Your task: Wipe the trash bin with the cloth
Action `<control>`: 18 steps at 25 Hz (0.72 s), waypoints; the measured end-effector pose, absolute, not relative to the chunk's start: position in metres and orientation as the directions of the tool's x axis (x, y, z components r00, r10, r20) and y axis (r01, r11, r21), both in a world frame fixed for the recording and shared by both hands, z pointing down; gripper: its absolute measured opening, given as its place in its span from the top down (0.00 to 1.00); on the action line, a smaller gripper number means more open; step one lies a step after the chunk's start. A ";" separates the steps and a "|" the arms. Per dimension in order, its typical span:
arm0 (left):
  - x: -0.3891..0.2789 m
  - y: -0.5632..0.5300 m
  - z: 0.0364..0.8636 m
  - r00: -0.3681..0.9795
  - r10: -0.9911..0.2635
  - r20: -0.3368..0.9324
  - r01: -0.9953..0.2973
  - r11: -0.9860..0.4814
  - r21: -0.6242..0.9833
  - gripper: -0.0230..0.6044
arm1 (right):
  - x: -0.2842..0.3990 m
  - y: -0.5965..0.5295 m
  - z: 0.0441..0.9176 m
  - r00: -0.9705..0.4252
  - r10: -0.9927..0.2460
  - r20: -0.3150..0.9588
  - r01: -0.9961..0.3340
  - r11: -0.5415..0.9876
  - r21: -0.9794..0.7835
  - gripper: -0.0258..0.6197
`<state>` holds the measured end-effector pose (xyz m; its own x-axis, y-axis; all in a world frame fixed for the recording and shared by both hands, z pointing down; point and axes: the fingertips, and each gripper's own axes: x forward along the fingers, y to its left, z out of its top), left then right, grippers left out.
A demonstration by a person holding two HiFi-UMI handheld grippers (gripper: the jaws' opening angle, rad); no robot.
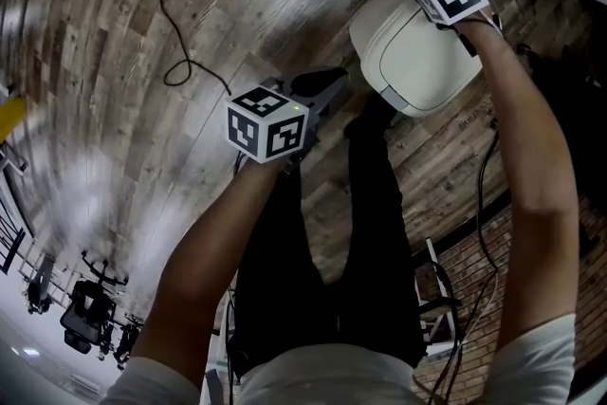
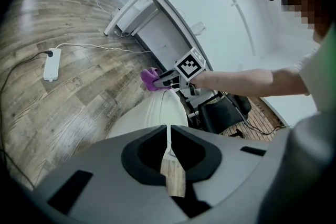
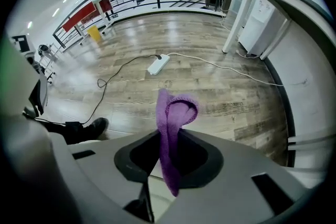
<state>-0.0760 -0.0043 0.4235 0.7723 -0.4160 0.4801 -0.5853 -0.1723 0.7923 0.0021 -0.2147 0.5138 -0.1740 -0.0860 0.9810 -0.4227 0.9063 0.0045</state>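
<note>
Jaws of right gripper (image 3: 170, 160) clenched on purple fuzzy cloth (image 3: 173, 123) by cream plastic trash bin (image 1: 413, 52), upper right of head view; left gripper (image 2: 169, 152) jaws closed, empty; wiping looks barely begun.

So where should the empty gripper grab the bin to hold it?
Probably the lid's edge on the near side, coming from the left. The trash bin has a broad smooth dome, too wide for a gripper; only the rim looks thin enough. The left gripper, shut and empty, is on that side.
</note>
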 end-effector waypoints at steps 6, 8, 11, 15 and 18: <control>-0.089 0.007 0.425 0.769 -0.417 0.485 -0.589 -0.168 0.790 0.93 | -0.037 -0.160 0.516 -0.244 0.052 0.968 -0.390 0.909 -0.147 0.83; -0.094 0.012 0.425 0.766 -0.416 0.490 -0.595 -0.167 0.787 0.93 | -0.040 -0.149 0.517 -0.236 0.061 0.970 -0.387 0.909 -0.151 0.83; -0.103 0.017 0.425 0.762 -0.420 0.493 -0.598 -0.165 0.784 0.93 | -0.045 -0.134 0.517 -0.233 0.066 0.970 -0.402 0.902 -0.158 0.83; -0.111 0.024 0.424 0.761 -0.419 0.494 -0.599 -0.164 0.784 0.93 | -0.046 -0.126 0.518 -0.199 0.011 0.980 -0.409 0.908 -0.093 0.83; -0.116 0.028 0.425 0.759 -0.422 0.496 -0.601 -0.162 0.783 0.93 | -0.054 -0.108 0.520 -0.201 0.019 0.979 -0.404 0.909 -0.101 0.83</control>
<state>-0.1162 0.0282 0.4252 0.7594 -0.4216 0.4956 -0.6008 -0.1618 0.7829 -0.0541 -0.1076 0.5196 -0.2009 0.0193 0.9794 -0.4044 0.9090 -0.1009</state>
